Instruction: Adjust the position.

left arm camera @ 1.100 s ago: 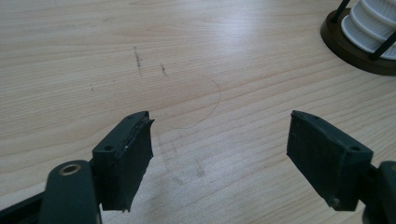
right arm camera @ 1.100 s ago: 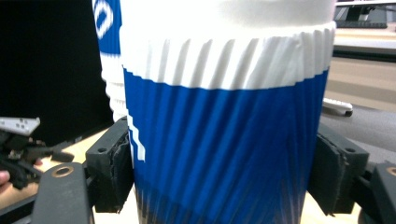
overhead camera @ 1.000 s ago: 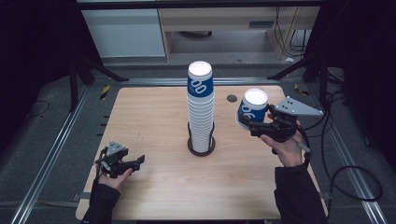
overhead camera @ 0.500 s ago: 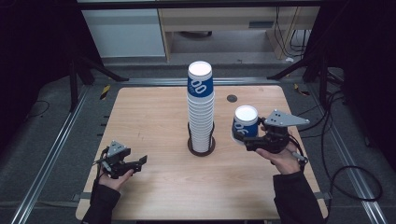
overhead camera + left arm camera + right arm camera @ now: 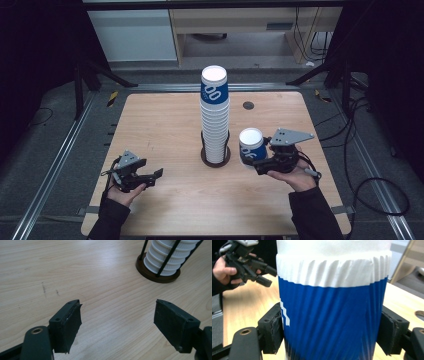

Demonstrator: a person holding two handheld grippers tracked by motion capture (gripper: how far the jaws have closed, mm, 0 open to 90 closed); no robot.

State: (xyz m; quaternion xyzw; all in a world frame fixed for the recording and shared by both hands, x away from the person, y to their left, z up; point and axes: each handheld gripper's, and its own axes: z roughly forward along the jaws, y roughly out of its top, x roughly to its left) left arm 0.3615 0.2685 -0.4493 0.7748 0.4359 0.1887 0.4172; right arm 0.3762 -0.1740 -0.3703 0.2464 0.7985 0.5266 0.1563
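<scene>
Right of centre in the high view, the right tongs (image 5: 260, 163) are clenched on a blue-and-white paper cup (image 5: 251, 144), which stands upright between their pads just right of the tall cup stack (image 5: 215, 117) in its holder. At the lower left of that frame, the left tongs (image 5: 153, 176) rest released over the bare worktop (image 5: 170, 125), well apart from the cup, their jaws having just been opening with nothing between them.

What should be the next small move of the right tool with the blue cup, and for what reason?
Probably lower the right tool a little more until the blue cup stands on the table, then open. The pads press on both sides of the cup, which is inverted and hangs beside the cup stack, close to the wood. The left tool is open with nothing between its jaws.
</scene>
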